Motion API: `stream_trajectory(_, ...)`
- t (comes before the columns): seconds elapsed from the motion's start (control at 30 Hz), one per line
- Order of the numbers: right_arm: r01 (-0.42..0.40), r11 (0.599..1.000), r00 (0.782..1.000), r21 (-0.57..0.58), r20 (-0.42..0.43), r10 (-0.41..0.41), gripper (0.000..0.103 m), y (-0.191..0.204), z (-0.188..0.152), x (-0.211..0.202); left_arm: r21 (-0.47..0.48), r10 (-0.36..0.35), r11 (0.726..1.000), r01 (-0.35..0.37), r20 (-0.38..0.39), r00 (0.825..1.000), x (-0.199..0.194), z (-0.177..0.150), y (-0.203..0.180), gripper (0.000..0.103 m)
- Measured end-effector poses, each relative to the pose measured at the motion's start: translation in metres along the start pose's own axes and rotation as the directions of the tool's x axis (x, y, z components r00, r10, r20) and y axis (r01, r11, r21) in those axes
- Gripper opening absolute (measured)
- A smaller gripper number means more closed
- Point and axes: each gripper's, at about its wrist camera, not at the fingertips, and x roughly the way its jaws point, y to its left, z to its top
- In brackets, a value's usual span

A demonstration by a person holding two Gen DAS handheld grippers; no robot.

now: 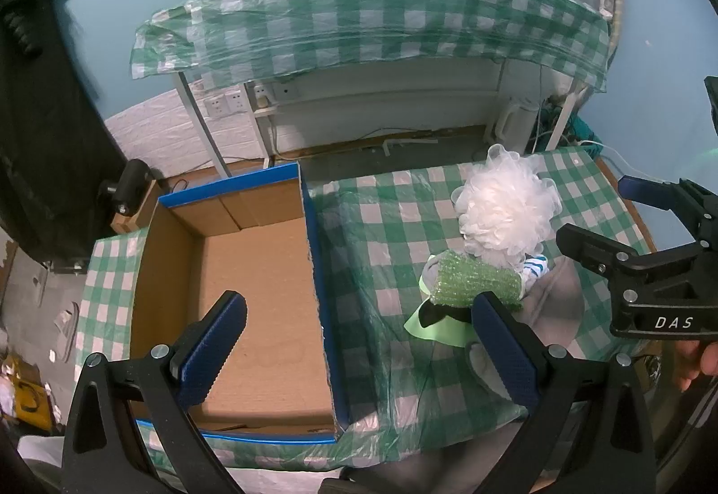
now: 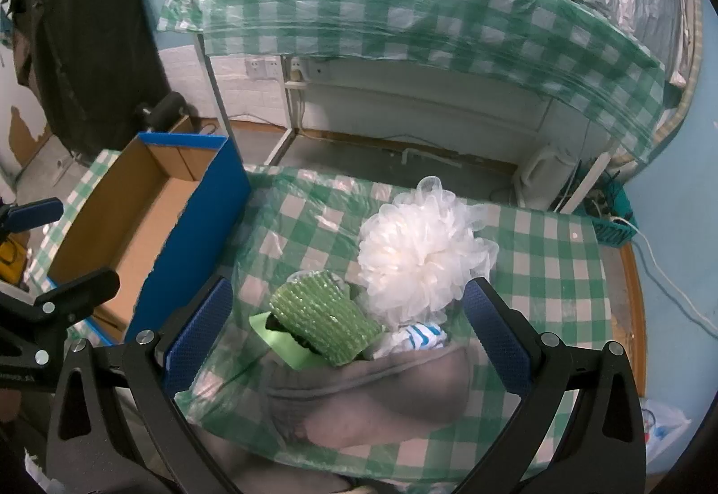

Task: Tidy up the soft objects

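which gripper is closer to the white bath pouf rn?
Right. The right gripper hangs open over the pile, its fingers flanking the white bath pouf. The left gripper is open above the cardboard box.

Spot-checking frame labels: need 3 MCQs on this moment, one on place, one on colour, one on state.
1. Where does the soft pile lie relative to the cardboard box?
A. inside it
B. beside it, on the checked cloth
C. on the floor

2. The mesh bath pouf is:
A. white
B. red
C. black

3. The right tool is:
A. shut on the pouf
B. shut on the box wall
C. open, gripping nothing

Answers:
1 B, the box interior shows only bare cardboard and the pile sits on the checked cloth.
2 A, its ruffles are white.
3 C, its fingers stand wide apart above the green bubble-wrap roll.
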Motion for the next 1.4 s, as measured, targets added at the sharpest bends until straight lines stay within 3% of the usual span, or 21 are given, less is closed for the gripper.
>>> stream_trajectory(0.97,0.007,1.0,1.0,0.016,-0.016,-0.007,0.102,-0.007,-0.007,0.002,-0.023,-0.001,1.0,0.001,-0.027,1.0,0.009,0.0,0.003,0.102)
stream_trajectory(1.23,0.037,0.998,0.997,0.051,-0.071,-0.034,0.102,-0.016,-0.012,0.013,0.003,0.016,1.0,-0.016,-0.045,0.999,0.019,-0.002,-0.004,0.102)
stream_trajectory(1.4,0.062,0.994,0.989,0.09,-0.143,-0.048,0.102,-0.028,-0.023,0.03,0.014,0.014,1.0,-0.012,-0.101,0.995,0.037,-0.006,-0.01,0.102)
